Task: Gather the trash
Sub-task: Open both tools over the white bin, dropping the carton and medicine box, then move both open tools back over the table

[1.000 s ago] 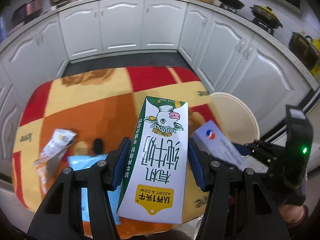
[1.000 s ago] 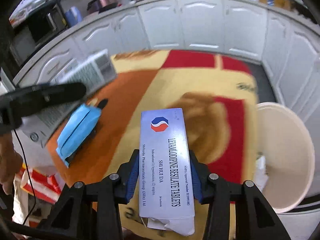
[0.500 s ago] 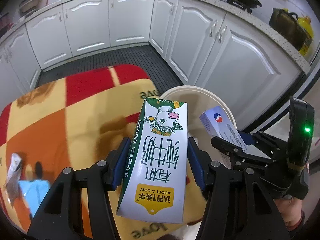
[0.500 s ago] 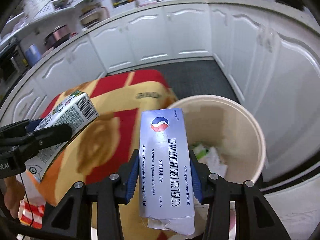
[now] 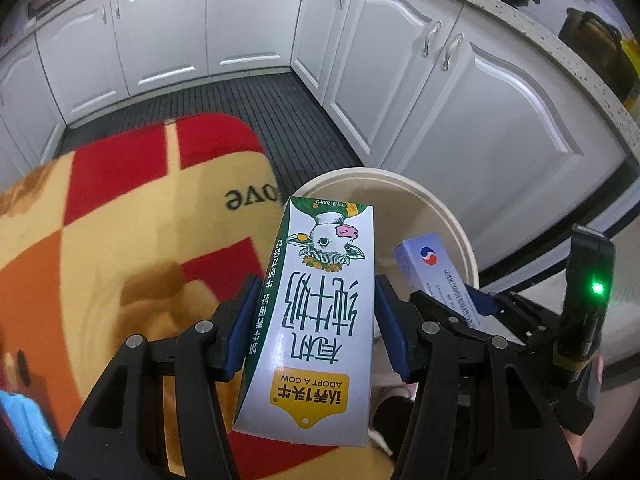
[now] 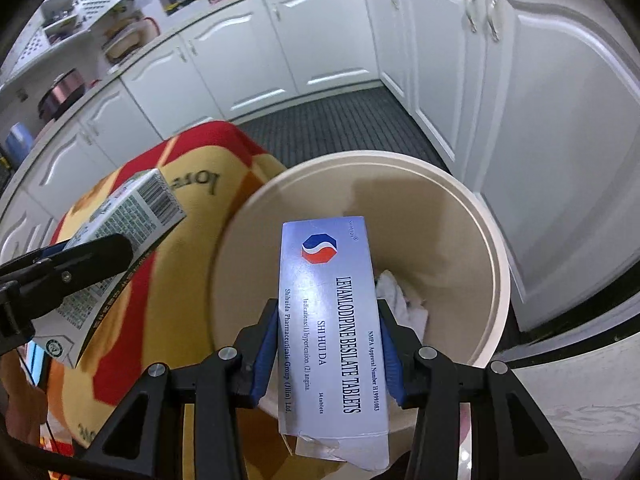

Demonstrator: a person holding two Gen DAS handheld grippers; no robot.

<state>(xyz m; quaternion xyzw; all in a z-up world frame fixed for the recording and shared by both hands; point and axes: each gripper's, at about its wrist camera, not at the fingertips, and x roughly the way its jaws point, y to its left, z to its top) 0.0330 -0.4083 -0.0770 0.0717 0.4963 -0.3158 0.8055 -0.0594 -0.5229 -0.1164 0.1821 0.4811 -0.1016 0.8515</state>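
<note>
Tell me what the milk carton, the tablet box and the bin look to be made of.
Milk carton: coated paperboard, slight sheen, crisp folded edges, printed faces. Tablet box: thin glossy card, its torn end flap showing white. Bin: probably smooth matte plastic, cream, with a rolled rim.

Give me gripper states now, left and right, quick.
Left gripper: closed on the milk carton, near the bin.
Right gripper: closed on the tablet box, over the bin's opening.
</note>
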